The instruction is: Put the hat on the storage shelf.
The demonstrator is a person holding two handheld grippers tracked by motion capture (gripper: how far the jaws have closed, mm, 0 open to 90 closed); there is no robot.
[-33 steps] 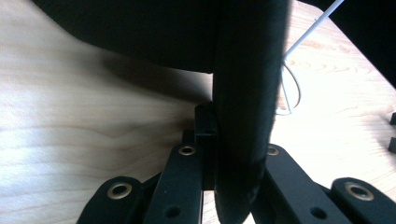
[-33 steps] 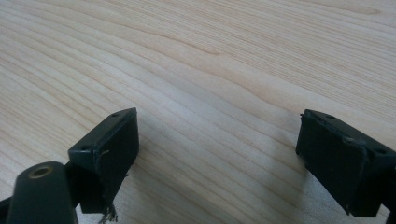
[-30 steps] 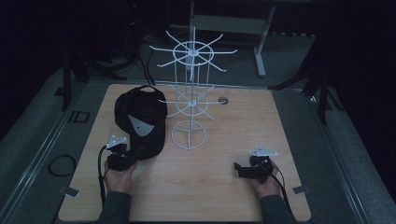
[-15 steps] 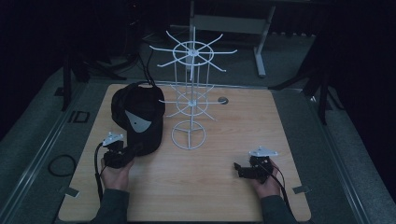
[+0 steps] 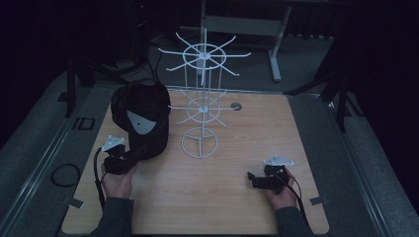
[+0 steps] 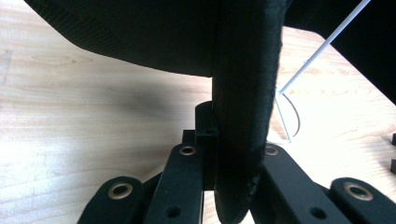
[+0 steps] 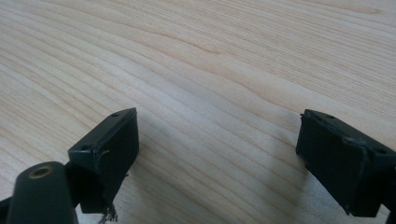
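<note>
A black cap with a grey patch hangs lifted off the table at the left. My left gripper is shut on its brim, which stands on edge between the jaws in the left gripper view. A white wire display rack with radiating hooks stands at the table's middle, just right of the cap; one of its wires slants past the brim. My right gripper rests low at the front right, open, with bare wood between its fingers.
The wooden table has a small round hole near its back edge. The rack's ring base sits close to the cap. A cable loop lies on the grey floor at the left. A desk frame stands behind.
My left gripper has lifted the cap and carried it a little away from me and upward. The right gripper has stayed where it was.
</note>
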